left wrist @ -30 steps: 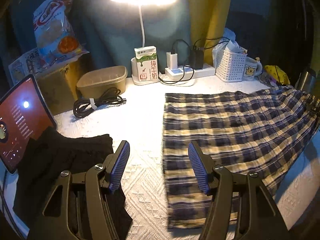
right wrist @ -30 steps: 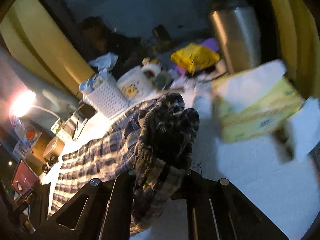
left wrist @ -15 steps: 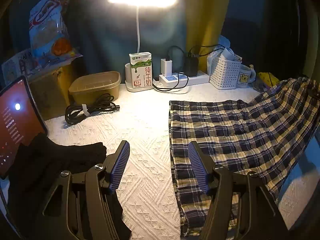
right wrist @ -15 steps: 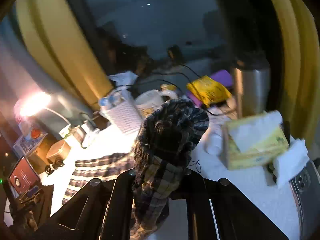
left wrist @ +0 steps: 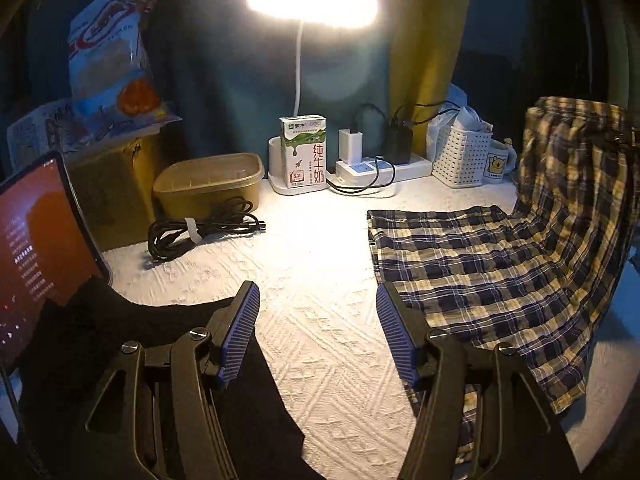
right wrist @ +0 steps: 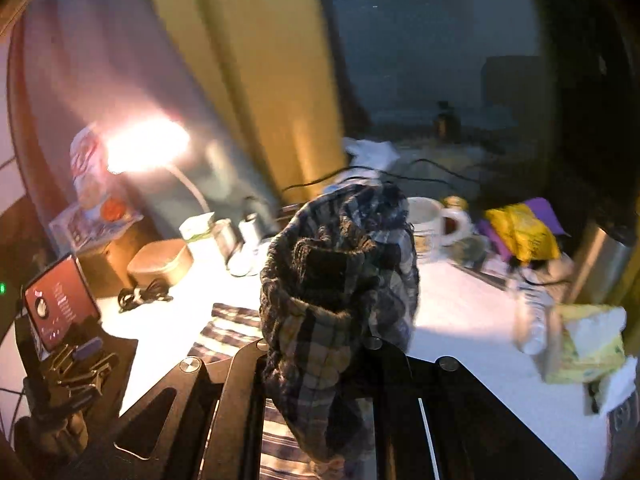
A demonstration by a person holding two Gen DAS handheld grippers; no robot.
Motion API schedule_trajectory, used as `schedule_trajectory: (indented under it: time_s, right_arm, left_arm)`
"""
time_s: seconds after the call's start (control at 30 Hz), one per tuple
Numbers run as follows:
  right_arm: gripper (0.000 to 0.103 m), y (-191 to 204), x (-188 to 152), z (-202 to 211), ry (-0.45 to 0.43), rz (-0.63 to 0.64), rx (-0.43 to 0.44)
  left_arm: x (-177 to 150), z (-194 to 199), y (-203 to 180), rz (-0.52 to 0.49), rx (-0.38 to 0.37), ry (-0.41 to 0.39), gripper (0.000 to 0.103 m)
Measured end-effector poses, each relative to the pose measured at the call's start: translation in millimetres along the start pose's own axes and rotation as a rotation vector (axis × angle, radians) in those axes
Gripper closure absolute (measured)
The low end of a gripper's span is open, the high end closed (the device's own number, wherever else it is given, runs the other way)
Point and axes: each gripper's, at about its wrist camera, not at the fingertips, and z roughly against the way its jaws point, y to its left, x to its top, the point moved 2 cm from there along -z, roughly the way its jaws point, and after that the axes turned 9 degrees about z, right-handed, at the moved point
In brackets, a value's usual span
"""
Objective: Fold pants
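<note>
Plaid pants (left wrist: 492, 264) in navy and yellow lie on the white textured cloth (left wrist: 320, 280), their left end flat and their right end raised into the air. My right gripper (right wrist: 320, 344) is shut on that raised end, a bunched wad of plaid pants (right wrist: 340, 280) standing above its fingers. My left gripper (left wrist: 316, 328) hovers open over bare cloth just left of the pants' near edge, nothing between its blue pads (left wrist: 240, 328). It also shows small at the left of the right wrist view as the left gripper (right wrist: 86, 360).
A black garment (left wrist: 132, 344) lies under the left fingers beside a lit tablet (left wrist: 36, 248). At the back stand a lamp (left wrist: 312, 0), milk carton (left wrist: 304, 152), power strip (left wrist: 380, 168), white basket (left wrist: 460, 156), mug (left wrist: 498, 162), brown tub (left wrist: 208, 180), coiled cable (left wrist: 200, 228). Tissue box (right wrist: 588, 344) and bottle (right wrist: 532, 316) sit right.
My right gripper has lifted the pants' right end up and swung it leftward, so the cloth now stands raised. The left gripper has drifted a little; its jaws stay as wide.
</note>
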Motion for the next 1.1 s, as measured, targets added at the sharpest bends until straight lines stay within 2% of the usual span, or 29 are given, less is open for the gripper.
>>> schedule_trajectory:
  time_s: [0.17, 0.33, 0.57, 0.73, 0.8, 0.83, 0.87, 0.9, 0.93, 1.1]
  right_arm:
    - [0.092, 45, 3, -41, 0.048, 0.047, 0.065]
    - [0.092, 96, -20, -96, 0.160, 0.078, 0.166]
    - [0.092, 149, -54, -133, 0.274, 0.130, 0.220]
    - [0.090, 164, -73, -145, 0.350, 0.199, 0.211]
    - [0.079, 168, -79, -146, 0.353, 0.223, 0.221]
    - [0.058, 170, -81, -145, 0.346, 0.227, 0.236]
    - [0.027, 172, -82, -141, 0.337, 0.230, 0.261]
    - [0.016, 175, -82, -138, 0.328, 0.237, 0.282]
    - [0.013, 178, -82, -133, 0.315, 0.250, 0.301]
    - [0.013, 171, -77, -112, 0.263, 0.254, 0.326]
  left_arm:
    - [-3, 3, 16, 0.020, -0.004, -0.003, 0.042]
    - [-6, 7, 33, 0.036, 0.002, 0.002, 0.042]
    - [-11, 11, 52, 0.069, 0.029, 0.017, 0.042]
    - [-13, 11, 49, 0.076, 0.034, 0.020, 0.042]
    - [-13, 12, 45, 0.073, 0.030, 0.019, 0.042]
    - [-13, 13, 42, 0.068, 0.029, 0.017, 0.042]
    - [-12, 14, 41, 0.064, 0.027, 0.017, 0.042]
    - [-11, 14, 38, 0.059, 0.026, 0.018, 0.042]
    - [-11, 15, 34, 0.050, 0.028, 0.019, 0.042]
    - [-6, 15, 15, 0.006, 0.024, 0.023, 0.042]
